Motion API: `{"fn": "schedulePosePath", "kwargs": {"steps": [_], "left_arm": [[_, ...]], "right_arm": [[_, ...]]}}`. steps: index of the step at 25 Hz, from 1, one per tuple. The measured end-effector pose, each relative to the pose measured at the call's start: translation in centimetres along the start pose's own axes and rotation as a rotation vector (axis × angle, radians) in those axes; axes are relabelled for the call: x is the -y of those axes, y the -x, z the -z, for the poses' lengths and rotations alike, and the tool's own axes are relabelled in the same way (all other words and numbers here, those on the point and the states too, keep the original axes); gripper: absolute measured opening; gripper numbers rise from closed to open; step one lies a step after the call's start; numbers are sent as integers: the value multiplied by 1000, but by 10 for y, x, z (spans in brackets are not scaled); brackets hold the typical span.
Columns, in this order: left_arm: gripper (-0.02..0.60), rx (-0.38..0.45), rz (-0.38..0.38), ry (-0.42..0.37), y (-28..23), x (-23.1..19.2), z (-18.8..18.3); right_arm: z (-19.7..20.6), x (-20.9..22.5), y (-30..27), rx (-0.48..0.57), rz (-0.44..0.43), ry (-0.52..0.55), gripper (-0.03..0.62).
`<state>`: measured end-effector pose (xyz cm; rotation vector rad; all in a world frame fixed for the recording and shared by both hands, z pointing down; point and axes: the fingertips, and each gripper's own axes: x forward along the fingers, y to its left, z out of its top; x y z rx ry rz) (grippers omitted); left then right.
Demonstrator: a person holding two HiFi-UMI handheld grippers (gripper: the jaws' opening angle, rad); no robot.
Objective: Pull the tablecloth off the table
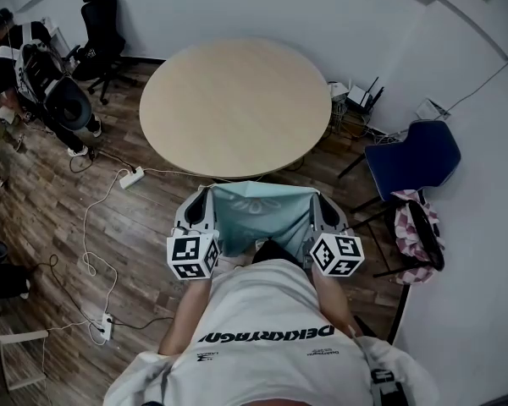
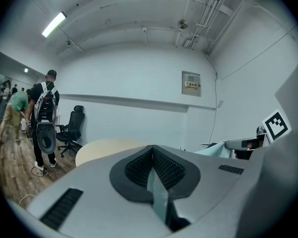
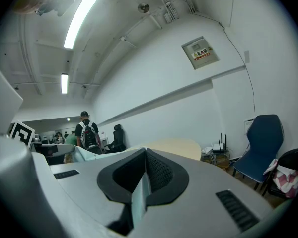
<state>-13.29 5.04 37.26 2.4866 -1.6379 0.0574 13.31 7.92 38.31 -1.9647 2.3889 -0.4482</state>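
The pale green tablecloth hangs stretched between my two grippers, off the round beige table, whose top is bare. My left gripper is shut on the cloth's left edge, and a thin strip of the tablecloth shows pinched between its jaws. My right gripper is shut on the right edge, with the tablecloth clamped the same way. Both grippers sit just in front of the person's body, near the table's front edge. The cloth sags in the middle.
A blue chair stands right of the table with a router behind it. A pink bag hangs on a dark chair. Cables and a power strip lie on the wood floor. People and an office chair are at far left.
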Motion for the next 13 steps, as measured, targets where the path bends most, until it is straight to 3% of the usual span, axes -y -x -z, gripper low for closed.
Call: {"fn": "schedulePosePath", "kwargs": {"steps": [13], "left_arm": [[15,11,-1,-1,1,-11,5]], "right_arm": [[6,-11,-12,-3,2,13,34]]}}
